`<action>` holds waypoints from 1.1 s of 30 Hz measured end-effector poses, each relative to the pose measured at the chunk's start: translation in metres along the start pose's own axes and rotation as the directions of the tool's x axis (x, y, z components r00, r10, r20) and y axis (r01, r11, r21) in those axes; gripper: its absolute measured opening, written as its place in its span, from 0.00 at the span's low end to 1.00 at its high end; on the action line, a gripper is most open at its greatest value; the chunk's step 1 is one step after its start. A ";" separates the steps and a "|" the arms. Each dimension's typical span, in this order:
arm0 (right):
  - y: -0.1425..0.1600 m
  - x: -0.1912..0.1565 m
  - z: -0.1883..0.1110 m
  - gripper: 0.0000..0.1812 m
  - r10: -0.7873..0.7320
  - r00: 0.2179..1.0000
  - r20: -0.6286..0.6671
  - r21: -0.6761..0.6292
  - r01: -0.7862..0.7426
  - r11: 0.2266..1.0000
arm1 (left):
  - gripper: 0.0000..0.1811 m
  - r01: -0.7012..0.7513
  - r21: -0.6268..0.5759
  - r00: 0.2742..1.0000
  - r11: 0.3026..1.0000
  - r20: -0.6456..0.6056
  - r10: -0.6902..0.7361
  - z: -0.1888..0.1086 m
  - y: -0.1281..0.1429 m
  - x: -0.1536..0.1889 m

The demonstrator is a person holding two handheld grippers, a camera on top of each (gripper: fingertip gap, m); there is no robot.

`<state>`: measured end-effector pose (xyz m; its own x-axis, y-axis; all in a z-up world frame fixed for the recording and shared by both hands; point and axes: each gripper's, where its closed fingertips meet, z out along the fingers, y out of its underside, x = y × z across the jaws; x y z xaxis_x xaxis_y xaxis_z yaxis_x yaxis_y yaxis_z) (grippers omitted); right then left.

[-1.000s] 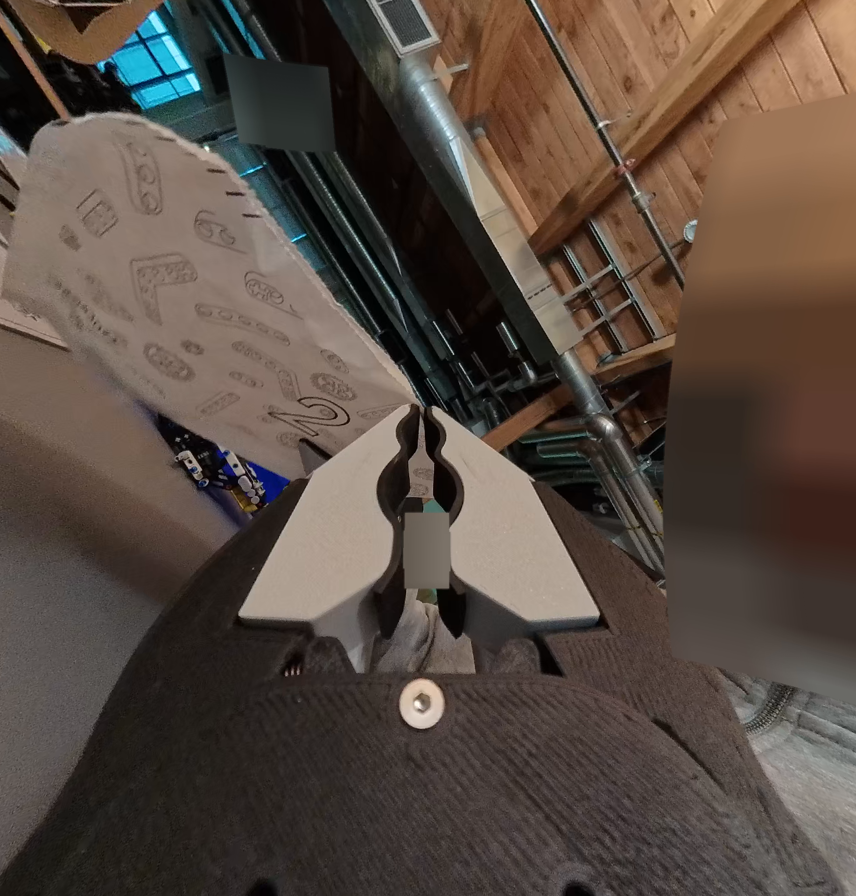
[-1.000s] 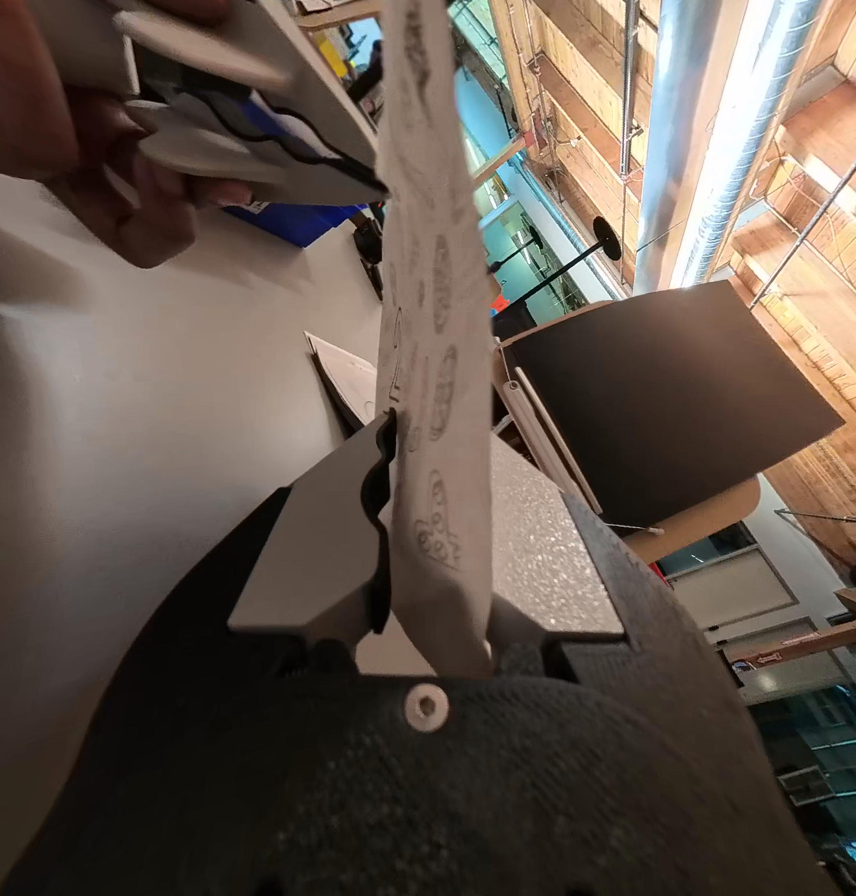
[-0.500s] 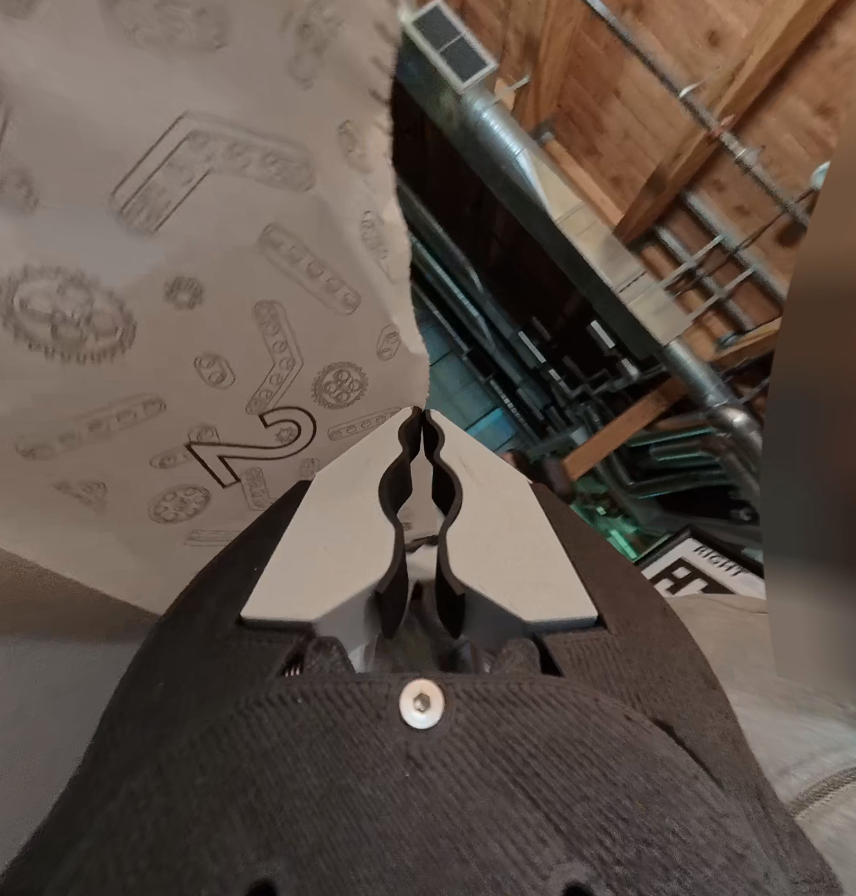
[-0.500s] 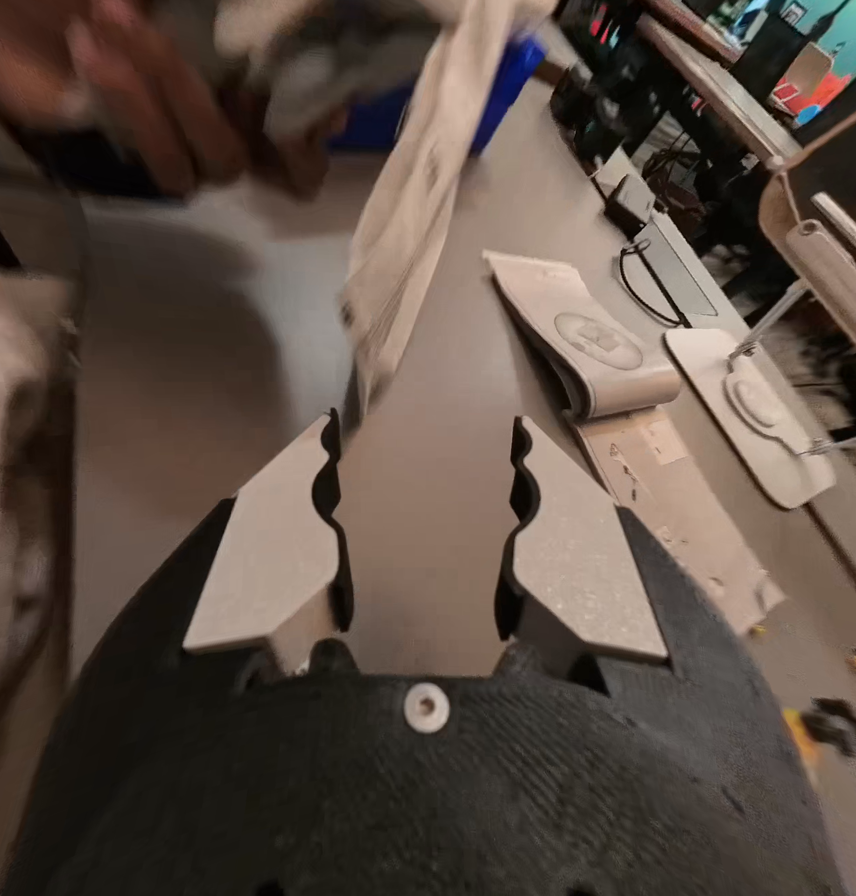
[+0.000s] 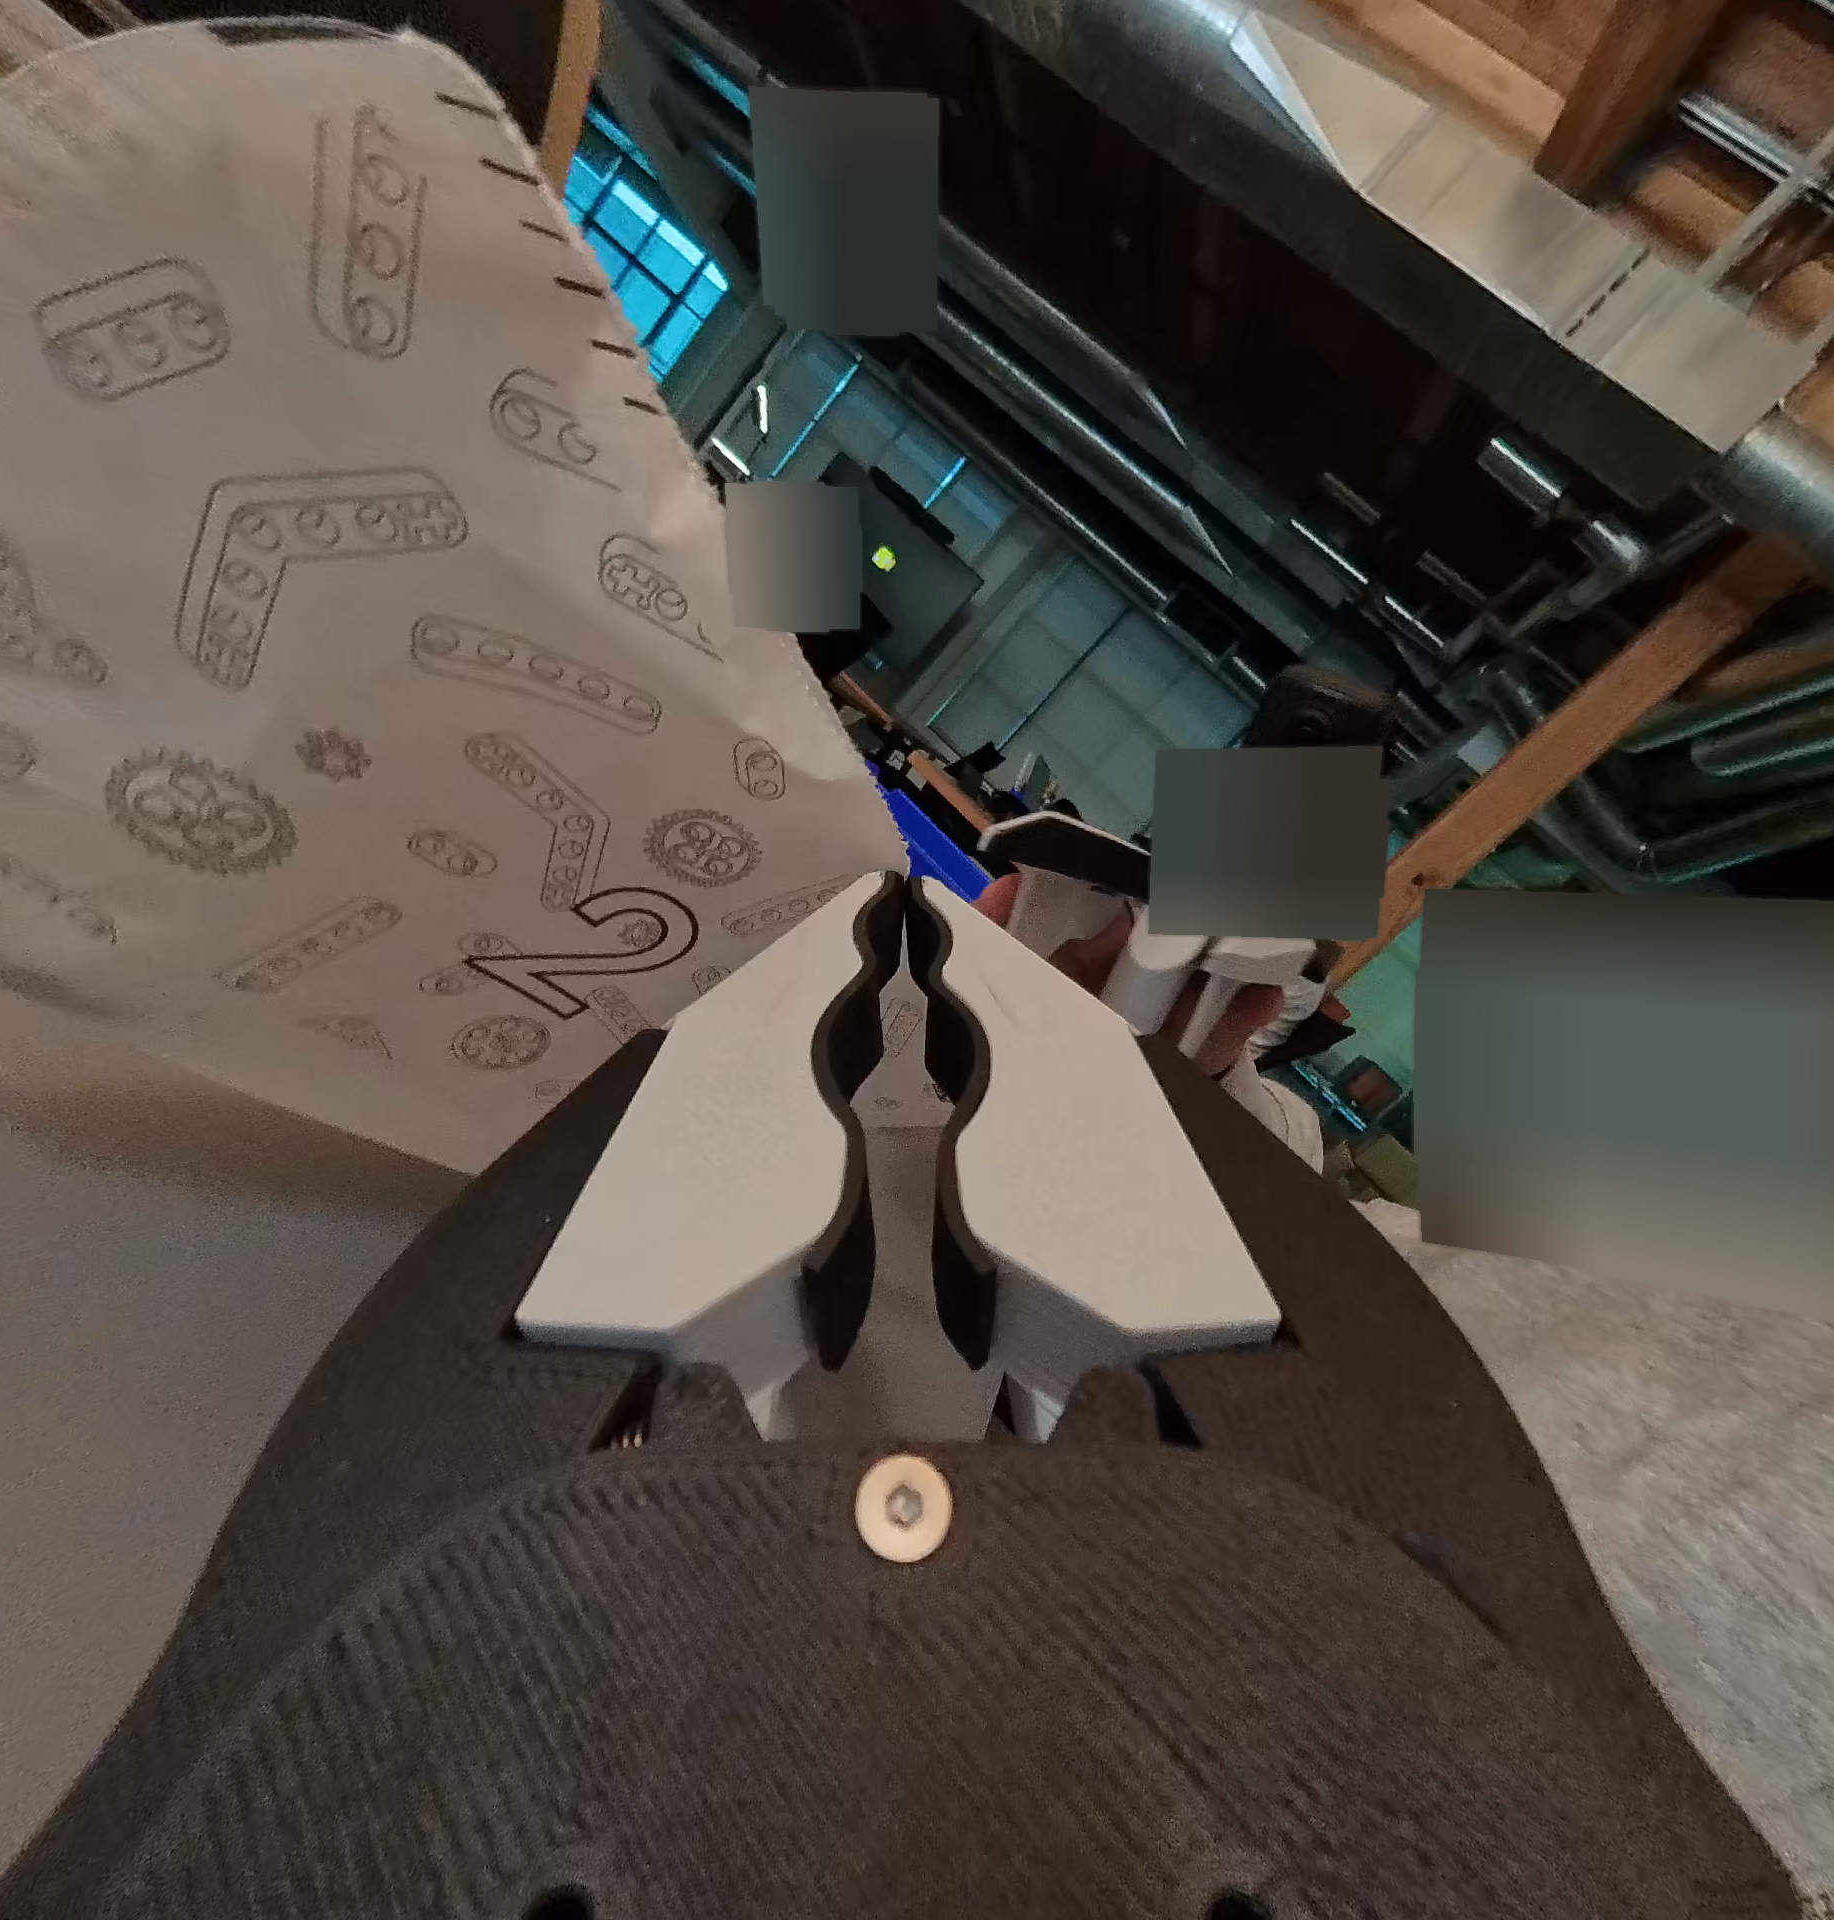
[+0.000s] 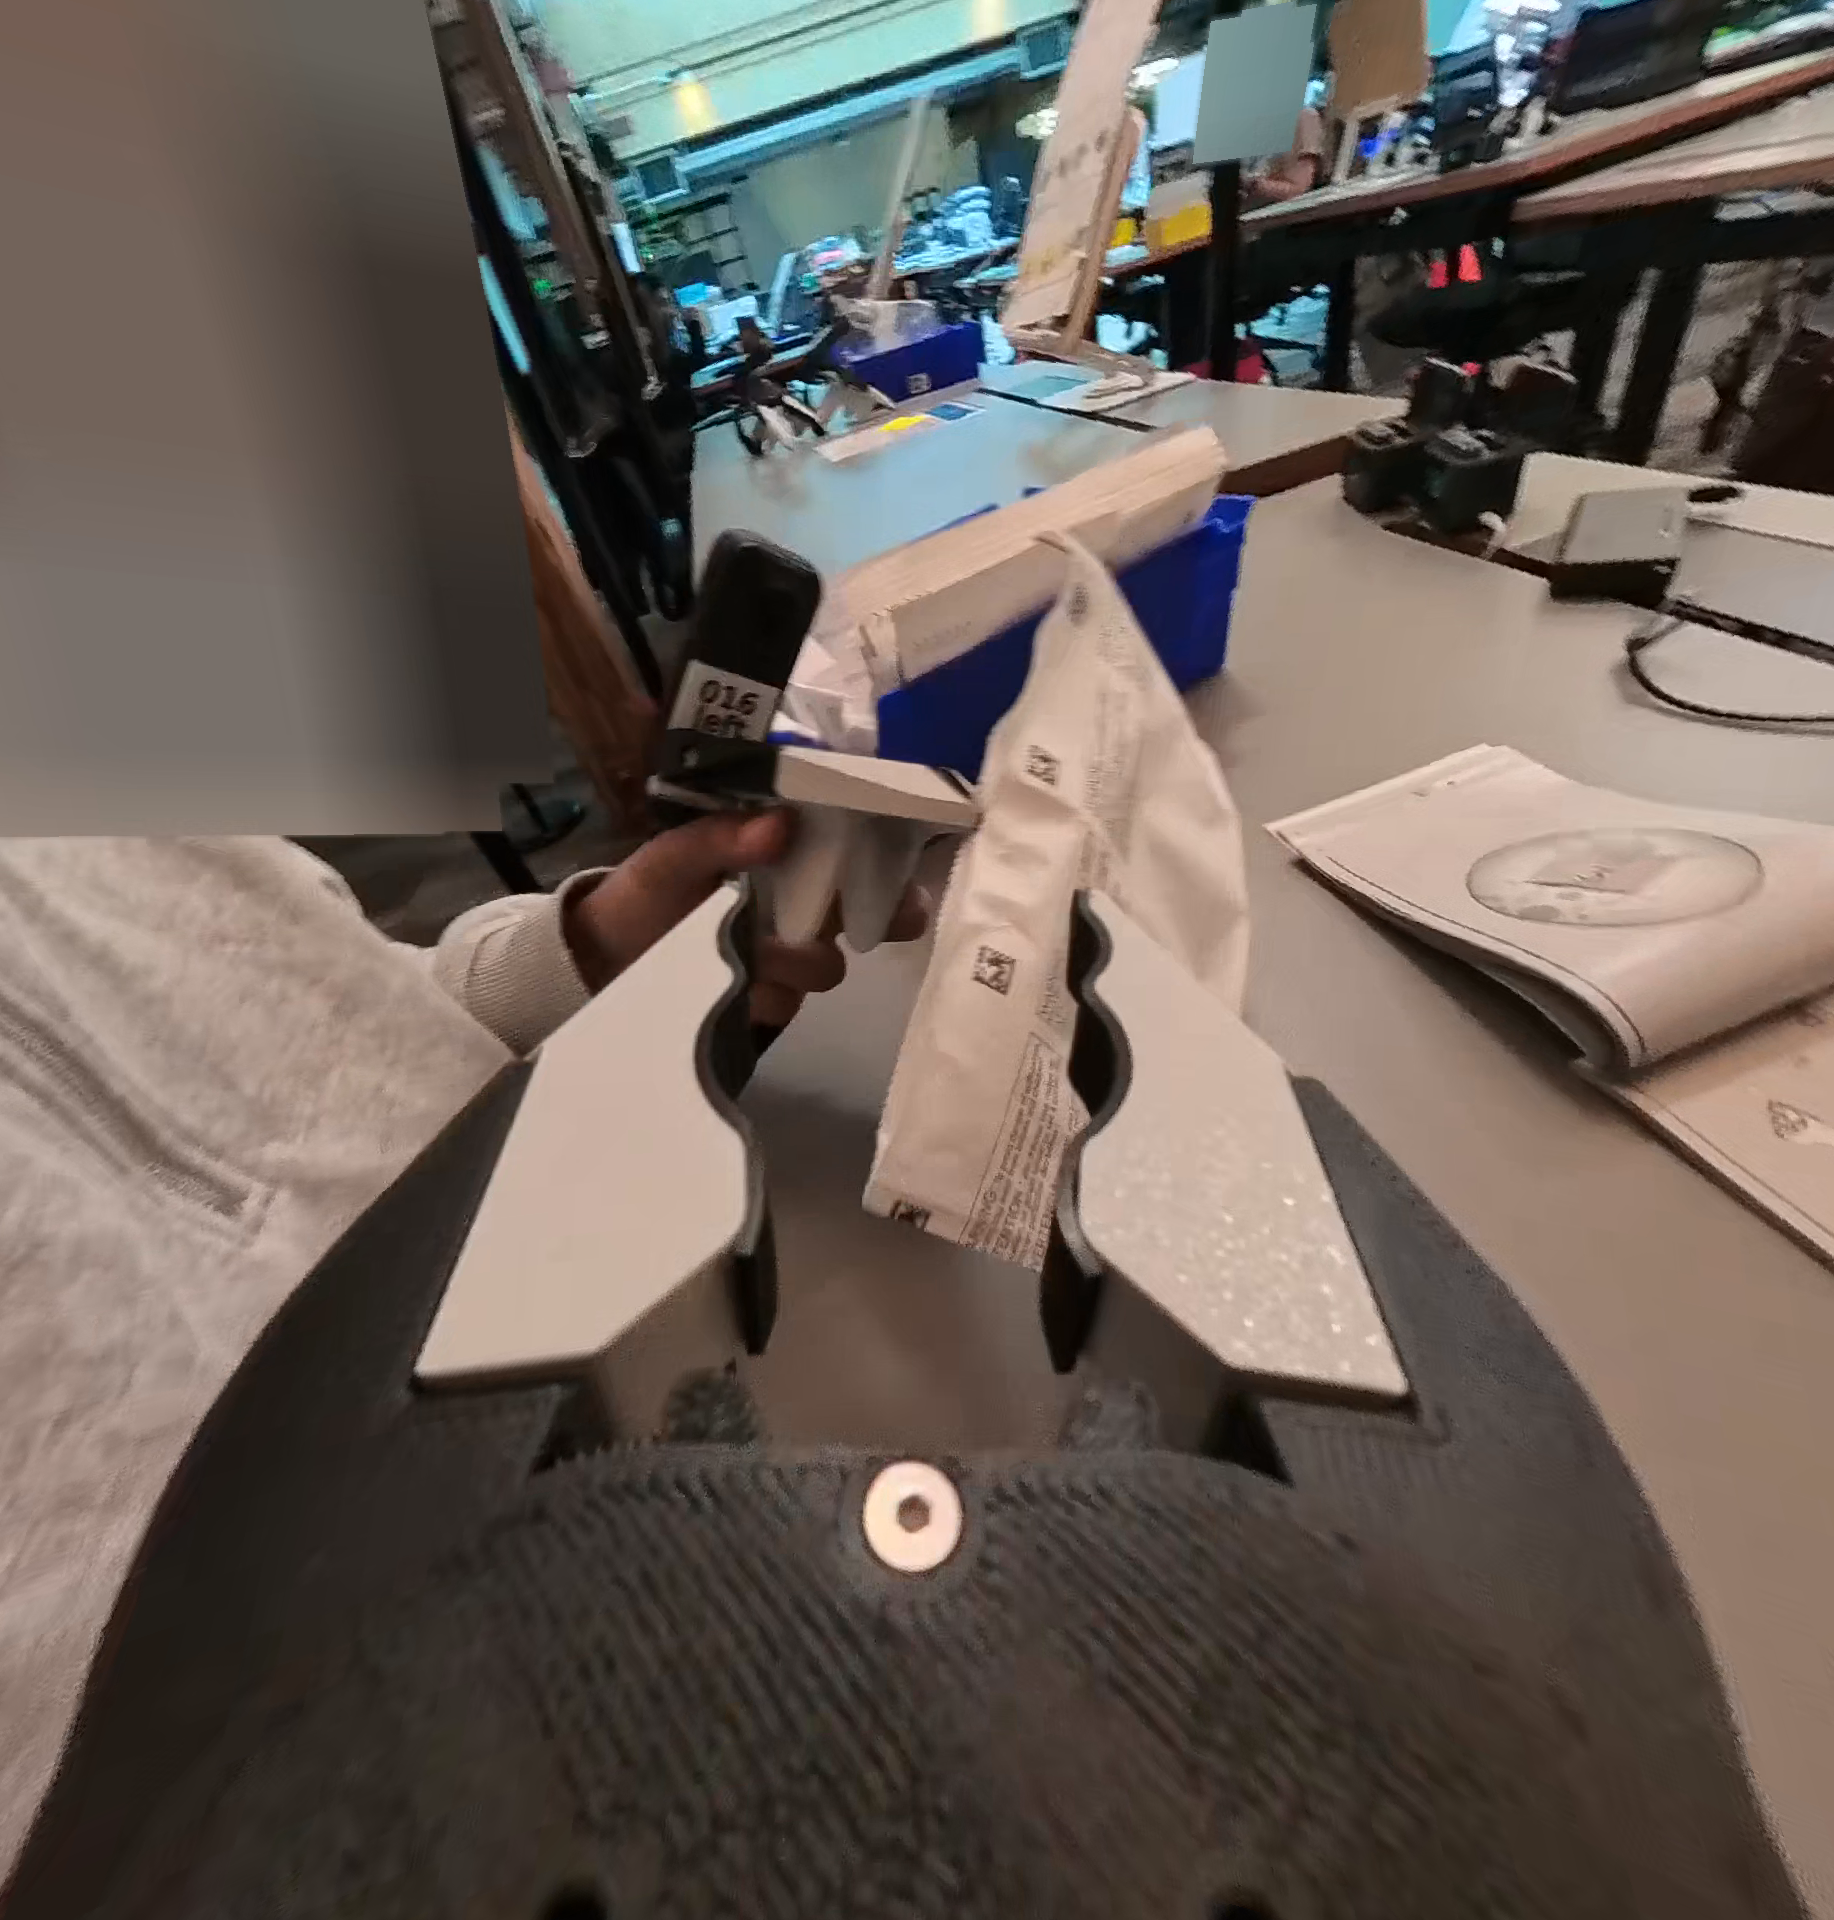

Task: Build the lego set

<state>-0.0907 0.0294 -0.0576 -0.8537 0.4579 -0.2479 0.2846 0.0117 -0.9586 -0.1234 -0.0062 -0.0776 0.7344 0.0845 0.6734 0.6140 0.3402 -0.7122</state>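
A: Nearest the lens, what does the left gripper (image 5: 905,894) have?

B: Its fingers (image 5: 747,1122) are pinched together, tips meeting on one corner of the white paper parts bag (image 5: 300,623). The bag fans up and to the left, printed with grey outlines of beams and gears.

A: And from the right wrist view?

B: The right gripper (image 6: 908,925) stands wide apart and grips nothing. The lower end of the parts bag (image 6: 1079,935) hangs down between its fingers (image 6: 622,1164), closer to the right one; whether paper touches that finger cannot be told.

A: Where is the bag held?

B: Just beyond, the left gripper (image 6: 954,810) clamps the bag's upper part, with the person's hand (image 6: 684,904) around its handle and a pale fleece sleeve (image 6: 165,1039) to the left. The bag is in the air above the grey worktop (image 6: 1412,665).

A: Farther off?

B: A blue bin (image 6: 1131,644) sits behind the bag with a flat white box (image 6: 1038,540) resting across its top. To the right, an open instruction booklet (image 6: 1578,935) lies on the worktop. Beyond are more tables and clutter, too blurred to name.
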 end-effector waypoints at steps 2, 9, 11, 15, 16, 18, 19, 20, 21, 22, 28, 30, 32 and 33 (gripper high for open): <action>0.008 0.006 0.008 0.30 0.015 0.999 -0.036 -0.029 -0.016 0.999 | 0.00 -0.001 -0.017 1.000 1.000 -0.012 0.001 0.004 0.005 0.004; 0.031 0.017 0.022 0.19 -0.213 0.961 -0.174 -0.193 0.179 0.965 | 0.00 -0.037 -0.040 0.999 0.999 -0.034 0.035 0.010 0.012 0.017; 0.031 0.019 0.021 0.11 -0.244 0.952 -0.187 -0.203 0.206 0.957 | 0.00 -0.066 -0.046 0.997 0.997 -0.030 0.064 0.010 0.013 0.018; 0.029 0.014 0.018 0.07 -0.222 0.962 -0.158 -0.187 0.191 0.964 | 0.00 -0.097 -0.052 0.995 0.994 -0.014 0.096 0.013 0.016 0.017; 0.028 0.013 0.017 0.07 -0.207 0.967 -0.151 -0.178 0.179 0.968 | 0.00 -0.099 -0.054 0.995 0.994 -0.014 0.099 0.013 0.017 0.017; 0.027 0.011 0.016 0.06 -0.170 0.977 -0.131 -0.159 0.149 0.976 | 0.00 -0.095 -0.056 0.995 0.994 -0.029 0.093 0.012 0.018 0.018; 0.027 0.009 0.015 0.06 -0.148 0.983 -0.111 -0.152 0.130 0.980 | 0.00 -0.095 -0.058 0.995 0.994 -0.041 0.093 0.012 0.018 0.020; 0.028 0.007 0.014 0.07 -0.125 0.988 -0.085 -0.147 0.112 0.983 | 0.00 -0.098 -0.060 0.994 0.993 -0.057 0.095 0.012 0.019 0.023; 0.028 0.004 0.014 0.07 -0.106 0.993 -0.061 -0.141 0.096 0.985 | 0.00 -0.105 -0.064 0.992 0.992 -0.070 0.100 0.012 0.020 0.025; 0.027 0.002 0.013 0.08 -0.087 0.995 -0.038 -0.128 0.082 0.988 | 0.00 -0.115 -0.072 0.991 0.991 -0.081 0.109 0.011 0.021 0.027; 0.024 0.000 0.009 0.10 -0.066 0.998 -0.015 -0.118 0.064 0.991 | 0.00 -0.145 -0.089 0.985 0.985 -0.106 0.135 0.012 0.027 0.034; 0.028 -0.002 0.010 0.11 -0.120 0.993 -0.019 -0.145 0.116 0.983 | 0.00 -0.145 -0.093 0.985 0.985 -0.103 0.136 0.013 0.028 0.034; 0.030 -0.005 0.011 0.12 -0.148 0.989 -0.020 -0.158 0.143 0.977 | 0.00 -0.159 -0.091 0.984 0.983 -0.093 0.150 0.013 0.029 0.033; 0.031 -0.003 0.011 0.12 -0.160 0.986 -0.035 -0.167 0.152 0.974 | 0.00 -0.161 -0.094 0.984 0.982 -0.092 0.153 0.013 0.030 0.033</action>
<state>-0.0840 0.0183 -0.0877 -0.8724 0.4811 -0.0862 0.2204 0.2297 -0.9480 -0.0844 0.0193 -0.0740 0.8432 0.0488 0.5354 0.5118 0.2325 -0.8271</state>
